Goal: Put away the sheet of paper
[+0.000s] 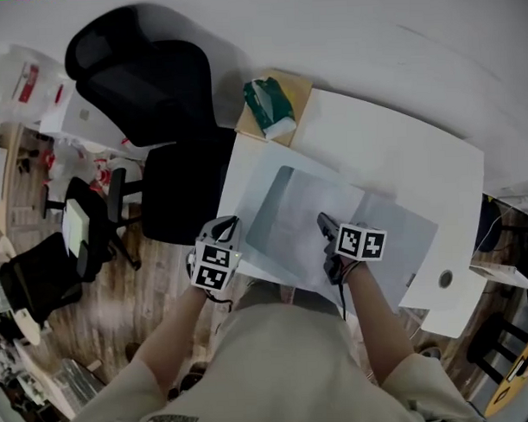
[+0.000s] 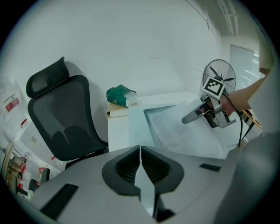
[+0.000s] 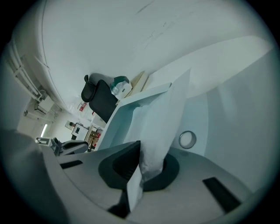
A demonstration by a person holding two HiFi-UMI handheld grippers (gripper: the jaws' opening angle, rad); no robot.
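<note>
White, flimsy sheet of paper (image 3: 168, 113) bends, its edge pinched in right gripper's (image 3: 140, 151) fingers; left gripper's (image 2: 140, 151) fingers pressed together.

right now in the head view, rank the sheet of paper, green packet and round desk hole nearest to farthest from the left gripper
1. sheet of paper, its near left edge pinched in the left gripper
2. green packet, at the far left
3. round desk hole, at the near right
</note>
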